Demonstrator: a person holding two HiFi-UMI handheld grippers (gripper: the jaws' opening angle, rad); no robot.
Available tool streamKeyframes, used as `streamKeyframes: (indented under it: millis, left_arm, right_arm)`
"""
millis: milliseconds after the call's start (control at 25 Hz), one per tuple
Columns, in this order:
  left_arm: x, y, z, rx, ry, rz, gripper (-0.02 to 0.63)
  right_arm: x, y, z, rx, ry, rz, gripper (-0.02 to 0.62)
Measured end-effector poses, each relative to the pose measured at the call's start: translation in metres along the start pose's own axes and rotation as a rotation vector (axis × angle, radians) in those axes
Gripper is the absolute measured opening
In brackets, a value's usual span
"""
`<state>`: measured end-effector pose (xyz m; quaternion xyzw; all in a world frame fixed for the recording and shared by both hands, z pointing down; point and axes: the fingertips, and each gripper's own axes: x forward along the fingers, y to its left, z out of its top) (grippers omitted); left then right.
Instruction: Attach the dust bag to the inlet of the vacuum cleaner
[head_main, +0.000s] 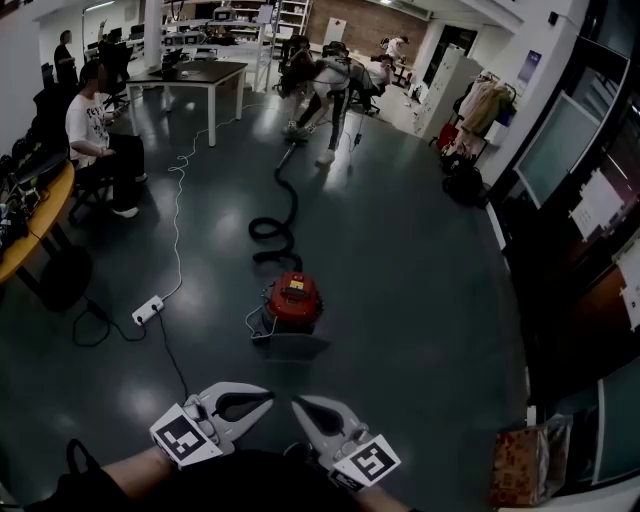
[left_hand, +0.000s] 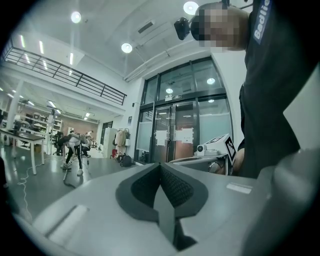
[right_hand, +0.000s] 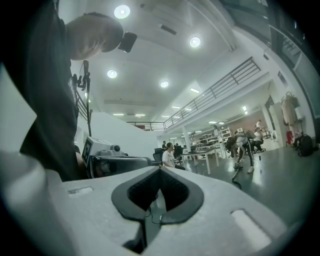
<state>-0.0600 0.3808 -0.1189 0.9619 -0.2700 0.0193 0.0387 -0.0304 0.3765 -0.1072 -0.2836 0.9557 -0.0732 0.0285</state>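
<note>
Dark glossy floor (head_main: 430, 290), light patches on it. Dark-topped table (head_main: 200, 72) on white legs. Brick wall (head_main: 362, 22) beyond the table; coat rack (head_main: 482, 105) well to its right; curved wooden desk (head_main: 45, 215) nearer, to its left. Railed balcony (left_hand: 65, 77) above the table. Round ceiling lamps (right_hand: 121, 11). Tall glass doors (left_hand: 175, 132), papers taped on.

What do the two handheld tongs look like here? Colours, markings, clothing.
The left tongs and right tongs are light grey, tapering to a point, with dark textured pads inside. Each carries a white cube with black square markers. The person wears a dark top.
</note>
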Motion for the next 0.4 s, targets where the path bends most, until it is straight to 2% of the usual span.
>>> streamKeyframes:
  millis: [400]
  left_arm:
    - [-0.0037, -0.0003, -0.0035, -0.012, 0.007, -0.007, 0.000]
  right_arm:
    - [0.0049, 0.0024, -0.0034, 0.000, 0.011, -0.008, 0.002]
